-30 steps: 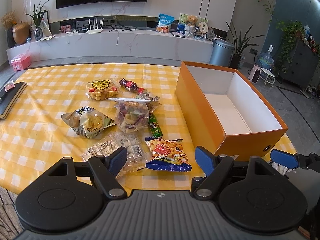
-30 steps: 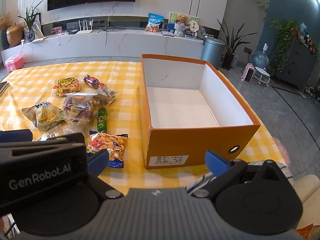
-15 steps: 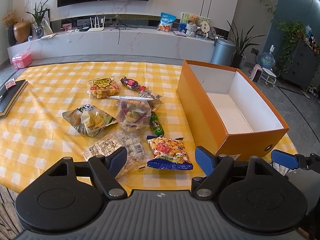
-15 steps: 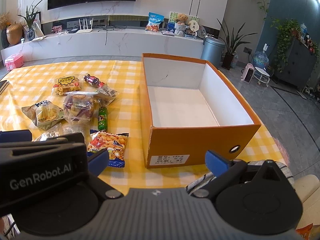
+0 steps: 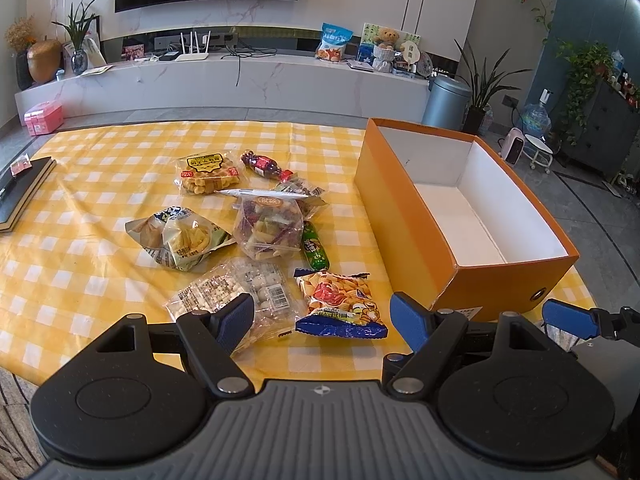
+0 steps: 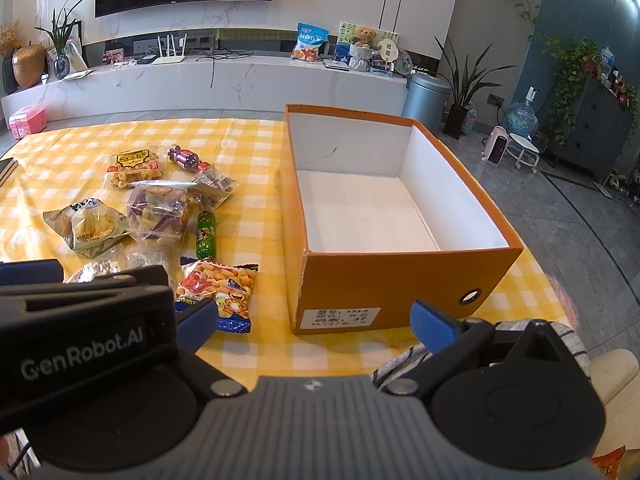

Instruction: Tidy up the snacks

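Yellow-checked tablecloth (image 5: pixel 100 248) holds chip packet (image 5: pixel 340 300) between left tool's (image 5: pixel 322 318) spread tips.

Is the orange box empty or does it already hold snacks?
Empty: the orange box shows only its bare white floor; all snack packets lie outside on the tablecloth.

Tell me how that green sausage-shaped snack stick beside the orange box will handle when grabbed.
The green snack stick is rounded and narrow, so it may roll if nudged sideways. Its glossy wrapper looks slippery. It lies against the clear mixed-snack bag, so a grab could disturb that too.
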{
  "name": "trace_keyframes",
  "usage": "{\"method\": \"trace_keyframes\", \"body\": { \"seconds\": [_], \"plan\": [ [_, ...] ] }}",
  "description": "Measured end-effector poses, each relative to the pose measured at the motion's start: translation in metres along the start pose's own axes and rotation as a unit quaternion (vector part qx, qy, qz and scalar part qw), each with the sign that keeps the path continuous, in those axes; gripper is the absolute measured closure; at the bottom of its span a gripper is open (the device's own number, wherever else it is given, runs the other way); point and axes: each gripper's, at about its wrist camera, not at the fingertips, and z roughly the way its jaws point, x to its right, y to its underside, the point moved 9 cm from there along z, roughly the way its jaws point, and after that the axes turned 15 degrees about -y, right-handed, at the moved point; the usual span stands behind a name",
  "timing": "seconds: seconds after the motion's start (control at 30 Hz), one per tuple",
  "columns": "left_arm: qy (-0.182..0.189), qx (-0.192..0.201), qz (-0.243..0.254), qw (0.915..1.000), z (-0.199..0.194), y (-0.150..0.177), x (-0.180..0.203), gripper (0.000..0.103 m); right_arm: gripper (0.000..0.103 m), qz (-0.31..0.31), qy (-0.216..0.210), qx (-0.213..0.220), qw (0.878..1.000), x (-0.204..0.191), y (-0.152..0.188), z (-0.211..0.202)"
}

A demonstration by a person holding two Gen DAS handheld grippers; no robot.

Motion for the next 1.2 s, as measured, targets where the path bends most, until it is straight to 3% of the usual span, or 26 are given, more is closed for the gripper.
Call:
{"method": "trace_keyframes", "body": {
  "seconds": [1.2],
  "plan": [
    [0.008,-0.008,-0.018,0.9998,0.012,-0.001,-0.019,0.014,0.003,-0.023,0.000,-0.001,1.000,-0.020,-0.004,0.007]
  ]
}}
